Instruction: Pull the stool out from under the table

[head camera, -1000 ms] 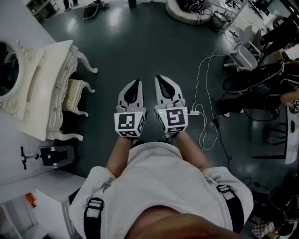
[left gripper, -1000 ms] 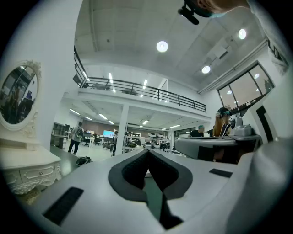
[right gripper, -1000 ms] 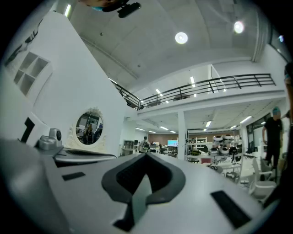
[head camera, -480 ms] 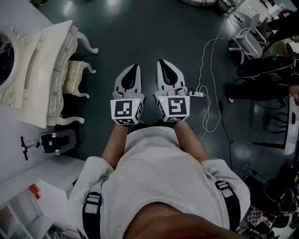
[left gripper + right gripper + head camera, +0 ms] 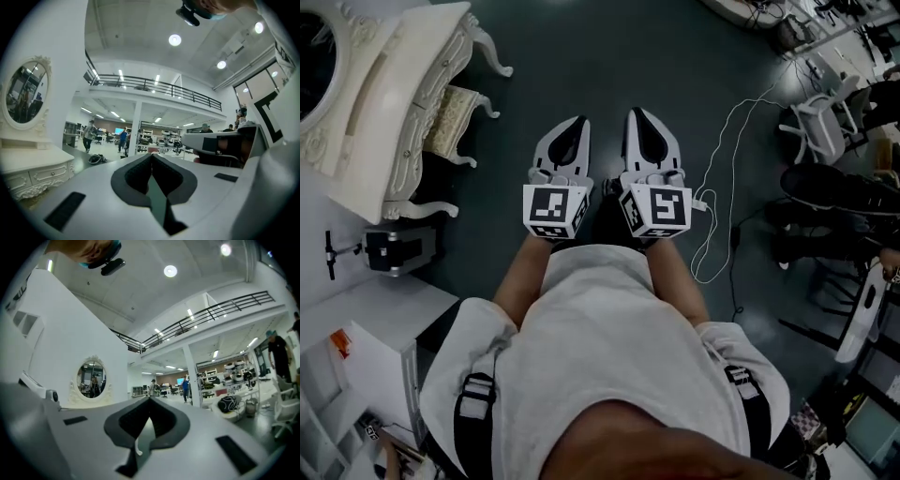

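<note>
Head view: the person stands on a dark floor [image 5: 581, 56] and holds both tools out in front, side by side and near each other. The left gripper [image 5: 576, 126] and the right gripper [image 5: 639, 116] each have their jaws brought together to a point, with nothing held. Each carries a cube with square black-and-white markers, the left cube [image 5: 555, 210] and the right cube [image 5: 661, 208]; the patterns are blocky codes, not letters. The stool [image 5: 448, 127], with a cream patterned seat and curved white legs, sits tucked under the ornate white table [image 5: 389, 94] at upper left, well apart from both grippers. A round mirror [image 5: 314, 47] stands on the table's far side. A white cable [image 5: 722, 187] loops over the floor to the right. At lower left a white cabinet [image 5: 366, 337] bears a small orange label [image 5: 339, 339], too small to read.

Left gripper view: the dark-padded jaws are closed on each other, and only floor shows behind them. The mirror and a drawer front of the table lie to the left, and a railed balcony [image 5: 154, 86] crosses the hall behind.

Right gripper view: these jaws are also fully closed and empty. A thin white shape [image 5: 138, 447] shows through the slot below the tips, perhaps a furniture leg; I cannot tell. The mirror hangs at left against the white wall.
</note>
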`<state>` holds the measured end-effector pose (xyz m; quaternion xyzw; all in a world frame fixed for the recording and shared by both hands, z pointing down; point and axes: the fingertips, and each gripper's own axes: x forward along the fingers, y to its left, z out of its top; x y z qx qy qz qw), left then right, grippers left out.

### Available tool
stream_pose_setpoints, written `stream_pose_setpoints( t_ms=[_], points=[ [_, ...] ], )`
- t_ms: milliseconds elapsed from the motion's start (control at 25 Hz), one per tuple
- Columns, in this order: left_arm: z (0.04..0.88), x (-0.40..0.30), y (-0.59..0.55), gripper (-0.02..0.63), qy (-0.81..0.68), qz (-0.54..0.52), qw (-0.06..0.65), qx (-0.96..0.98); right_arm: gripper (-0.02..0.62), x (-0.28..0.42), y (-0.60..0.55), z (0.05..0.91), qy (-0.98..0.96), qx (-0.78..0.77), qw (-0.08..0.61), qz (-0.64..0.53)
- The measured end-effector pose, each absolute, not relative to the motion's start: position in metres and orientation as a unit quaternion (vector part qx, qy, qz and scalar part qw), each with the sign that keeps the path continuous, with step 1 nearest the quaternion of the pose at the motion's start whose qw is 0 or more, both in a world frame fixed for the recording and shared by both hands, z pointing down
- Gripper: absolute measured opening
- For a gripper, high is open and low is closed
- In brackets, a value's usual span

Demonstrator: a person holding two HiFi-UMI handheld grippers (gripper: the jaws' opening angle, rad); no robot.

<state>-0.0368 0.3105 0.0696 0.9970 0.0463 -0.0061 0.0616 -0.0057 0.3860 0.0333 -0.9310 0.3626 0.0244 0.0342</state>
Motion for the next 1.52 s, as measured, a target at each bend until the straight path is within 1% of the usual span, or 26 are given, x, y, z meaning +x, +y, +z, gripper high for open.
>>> stream_pose_setpoints(
  t_ms=[240,360,480,640,960,1200,1520],
  points=[
    [0.053,0.046,0.276,0.007,-0.015,-0.018,0.057,0.998,0.014,0.083,0.344,0.020,0.424,-0.905,0.022,0.030],
    [0.043,0.079,0.268,0.006,-0.049,-0.024,0.054,0.997,0.014,0.122,0.329,0.010,0.462,-0.886,0.033,0.027],
    [0.038,0.098,0.253,0.007,-0.093,-0.030,0.054,0.994,0.014,0.145,0.305,0.000,0.516,-0.855,0.052,0.024],
    [0.042,0.108,0.228,0.007,-0.144,-0.019,0.043,0.989,0.014,0.162,0.267,0.002,0.566,-0.822,0.060,0.019],
    [0.063,0.071,0.142,0.008,-0.264,0.008,0.053,0.963,0.014,0.139,0.162,0.031,0.656,-0.752,0.064,-0.028],
    [0.087,0.056,0.068,0.008,-0.303,-0.002,0.082,0.950,0.014,0.117,0.088,0.049,0.687,-0.726,0.031,-0.030],
    [0.098,0.062,-0.040,0.006,-0.329,-0.020,0.108,0.938,0.014,0.125,-0.023,0.054,0.705,-0.708,-0.013,-0.031]
  ],
)
